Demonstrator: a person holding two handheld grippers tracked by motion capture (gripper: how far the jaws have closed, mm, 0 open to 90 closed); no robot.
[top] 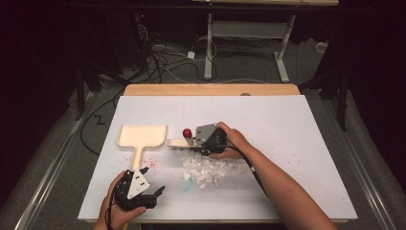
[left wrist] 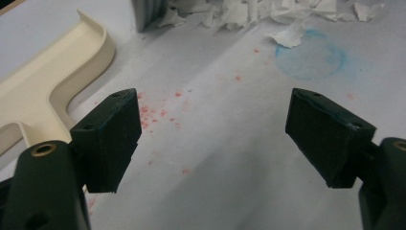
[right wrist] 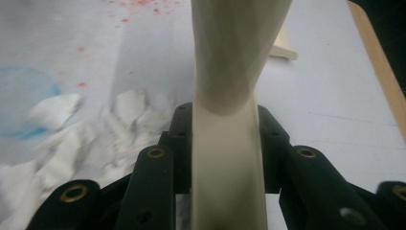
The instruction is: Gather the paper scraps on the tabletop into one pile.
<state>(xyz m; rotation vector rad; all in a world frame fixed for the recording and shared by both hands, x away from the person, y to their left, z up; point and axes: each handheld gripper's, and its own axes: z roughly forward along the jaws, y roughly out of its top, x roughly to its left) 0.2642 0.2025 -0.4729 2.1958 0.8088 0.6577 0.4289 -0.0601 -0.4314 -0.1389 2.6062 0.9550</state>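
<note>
White sheet (top: 287, 143) over a wooden table (top: 210, 89), red speckles and a blue ring stain (left wrist: 311, 60) on it, dark room behind with cables on the floor. Left gripper (top: 155, 195) low at the near-left edge, jaws wide with nothing between, just below the cream dustpan (top: 141, 136) handle. Right gripper (top: 205, 143) mid-table, clamped on a cream brush handle (right wrist: 227, 158), sitting at the far edge of the paper scraps (top: 205, 168).

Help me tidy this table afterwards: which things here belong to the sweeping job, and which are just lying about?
In the job:
- brush, clamped in right gripper
- paper scraps
- dustpan
- left gripper, open near dustpan's handle

Lying about:
- cables on floor
- desk frame behind
</note>
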